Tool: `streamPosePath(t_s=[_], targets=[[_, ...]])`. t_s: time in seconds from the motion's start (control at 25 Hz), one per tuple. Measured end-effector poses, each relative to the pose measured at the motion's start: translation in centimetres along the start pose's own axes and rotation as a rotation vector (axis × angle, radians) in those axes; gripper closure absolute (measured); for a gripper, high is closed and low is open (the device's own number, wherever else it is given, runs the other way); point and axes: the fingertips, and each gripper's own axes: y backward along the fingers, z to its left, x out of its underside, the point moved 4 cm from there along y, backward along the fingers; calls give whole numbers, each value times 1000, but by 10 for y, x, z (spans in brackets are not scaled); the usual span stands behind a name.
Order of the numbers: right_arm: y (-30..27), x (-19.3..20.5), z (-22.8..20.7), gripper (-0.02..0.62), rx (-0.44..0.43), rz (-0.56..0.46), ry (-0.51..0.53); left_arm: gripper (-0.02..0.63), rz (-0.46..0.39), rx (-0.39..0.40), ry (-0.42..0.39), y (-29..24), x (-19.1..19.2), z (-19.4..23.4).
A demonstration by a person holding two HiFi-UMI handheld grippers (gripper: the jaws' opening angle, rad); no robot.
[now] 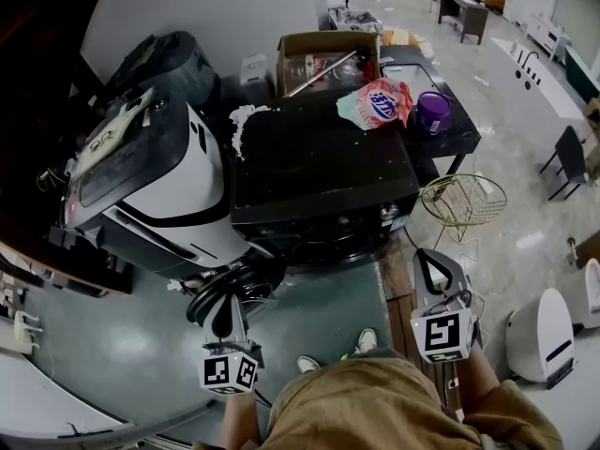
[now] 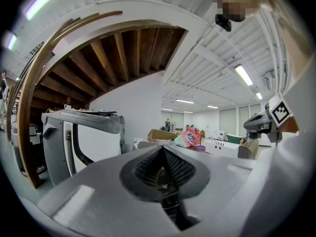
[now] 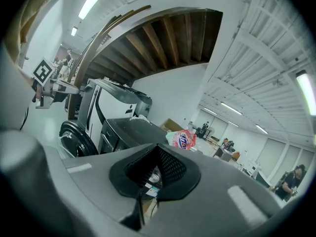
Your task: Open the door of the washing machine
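The black washing machine [image 1: 319, 172] stands in the middle of the head view. Its round door [image 1: 234, 289] hangs swung out at the front left corner, and shows as a dark ring [image 3: 76, 138] in the right gripper view. My left gripper [image 1: 221, 306] hovers just over that door, jaws together with nothing between them [image 2: 163, 149]. The door is outside the left gripper view. My right gripper [image 1: 433, 259] is off the machine's front right corner, shut and empty [image 3: 157, 147], pointing toward the machine's front [image 3: 126, 127].
A white machine [image 1: 159, 186] stands close on the left of the washer. Behind it are a cardboard box [image 1: 328, 59], a detergent bag [image 1: 375, 101] and a purple container [image 1: 433, 112]. A wire basket [image 1: 462, 198] sits to the right and a white device [image 1: 544, 336] at the lower right.
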Motion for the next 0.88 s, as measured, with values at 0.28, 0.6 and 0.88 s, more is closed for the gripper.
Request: streamPosePath(t_s=[0.28,0.6,0.88], targets=[[-5,-2,3,591,-27,-1,14,545,-2,-23,8,5,3,2],[-11,-6,8,591,-55,-20,16,545,-6,-53,13,13,4,4],[-11,-4,12,591,-81,-29,12,545,-3,-75,14,20,5,-1]])
